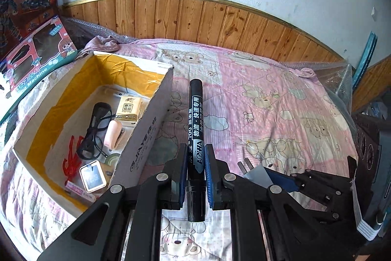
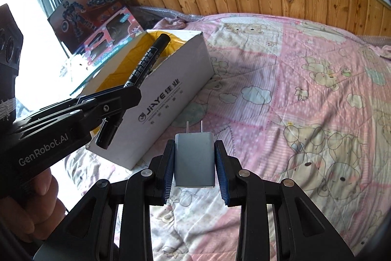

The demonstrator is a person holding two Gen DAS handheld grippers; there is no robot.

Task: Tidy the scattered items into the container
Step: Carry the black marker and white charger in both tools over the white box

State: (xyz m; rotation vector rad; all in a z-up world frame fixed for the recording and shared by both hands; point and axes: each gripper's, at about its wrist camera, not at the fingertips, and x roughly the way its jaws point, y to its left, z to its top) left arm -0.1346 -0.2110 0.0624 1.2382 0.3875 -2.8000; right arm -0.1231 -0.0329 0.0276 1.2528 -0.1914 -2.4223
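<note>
A: Two loads up at once. Left gripper [image 1: 194,158] clamped on black marker [image 1: 195,124], low on the barrel near the cap end, long end sticking forward. Right gripper [image 2: 194,163] clamped on grey charger plug [image 2: 194,159], prongs pointing ahead. Both off the quilt [image 1: 281,95], beside the cardboard box [image 1: 146,136], not over the opening yet.

B: Risks?

A: Marker first. Held off-centre, smooth barrel, so likely to pivot in the pads and tip out short of the box. From the right wrist view, tip already past the near wall, body outside. Early release probably means bouncing off the rim onto the quilt.

B: Charger?

A: Pads only on the side faces, slick casing. Could slip if squeezed loosely. Also tight spacing between the two tools near the box wall, so possible clash going in together.

B: Box contents?

A: Glasses [image 1: 95,131], tissue pack [image 1: 128,109], red clip [image 1: 70,161] already inside. Dropping hard onto the glasses best avoided.
</note>
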